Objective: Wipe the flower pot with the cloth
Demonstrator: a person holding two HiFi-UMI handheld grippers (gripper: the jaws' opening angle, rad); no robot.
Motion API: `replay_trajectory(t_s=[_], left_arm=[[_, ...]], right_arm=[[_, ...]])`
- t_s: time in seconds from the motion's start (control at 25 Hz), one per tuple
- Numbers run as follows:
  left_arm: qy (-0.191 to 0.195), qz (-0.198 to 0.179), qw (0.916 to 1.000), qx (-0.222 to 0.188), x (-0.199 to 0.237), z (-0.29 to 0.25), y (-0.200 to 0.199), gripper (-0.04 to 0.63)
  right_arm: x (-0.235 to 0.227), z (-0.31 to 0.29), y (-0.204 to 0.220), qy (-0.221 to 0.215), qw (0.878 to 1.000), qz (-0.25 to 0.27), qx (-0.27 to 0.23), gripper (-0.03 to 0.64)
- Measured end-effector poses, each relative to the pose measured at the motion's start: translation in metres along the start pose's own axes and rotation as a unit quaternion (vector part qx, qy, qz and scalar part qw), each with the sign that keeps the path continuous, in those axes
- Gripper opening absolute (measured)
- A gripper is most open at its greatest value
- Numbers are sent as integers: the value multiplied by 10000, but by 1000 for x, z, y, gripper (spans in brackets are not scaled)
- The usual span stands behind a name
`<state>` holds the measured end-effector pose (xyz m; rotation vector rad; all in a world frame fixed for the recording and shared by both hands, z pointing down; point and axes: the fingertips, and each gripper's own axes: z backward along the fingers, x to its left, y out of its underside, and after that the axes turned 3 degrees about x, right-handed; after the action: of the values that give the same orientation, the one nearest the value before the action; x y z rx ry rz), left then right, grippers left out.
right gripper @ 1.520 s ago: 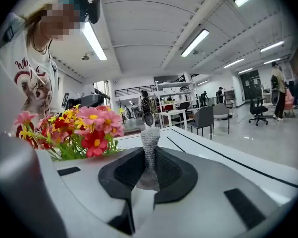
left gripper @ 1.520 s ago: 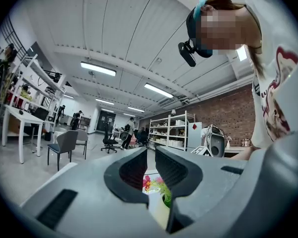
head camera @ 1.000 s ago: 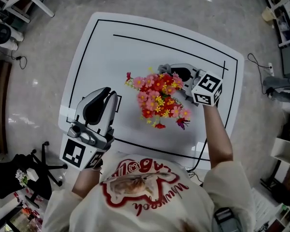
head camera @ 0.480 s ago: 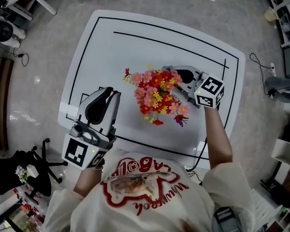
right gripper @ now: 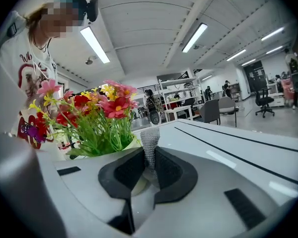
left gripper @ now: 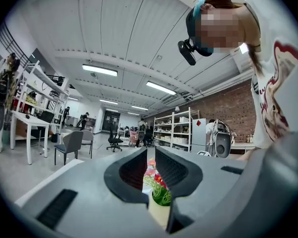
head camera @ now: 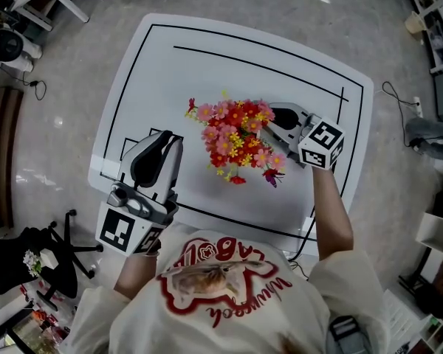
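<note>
The right gripper (right gripper: 150, 168) pinches the grey cloth (right gripper: 150, 142) beside the flower pot (left gripper: 159, 210), which sits to its left (seemingly touching); the left gripper (left gripper: 149, 172), jaws together on nothing, hangs farther off

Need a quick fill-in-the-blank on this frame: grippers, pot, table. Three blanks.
1. The right gripper is shut on a grey ____.
2. The left gripper is shut and holds ____.
3. The flower pot stands on a ____ table marked with black lines.

Missing words: cloth; nothing; white.
</note>
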<state>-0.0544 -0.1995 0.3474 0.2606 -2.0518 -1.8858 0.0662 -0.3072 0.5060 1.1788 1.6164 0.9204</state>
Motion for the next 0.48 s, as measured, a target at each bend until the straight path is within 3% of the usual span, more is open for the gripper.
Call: replay_trajectory(t_s=[0.48], left_arm=[[184,-57,9998,-59,-16,-11,-5,57]], right_arm=[[6,17,7,404,9991,35,-154,49]])
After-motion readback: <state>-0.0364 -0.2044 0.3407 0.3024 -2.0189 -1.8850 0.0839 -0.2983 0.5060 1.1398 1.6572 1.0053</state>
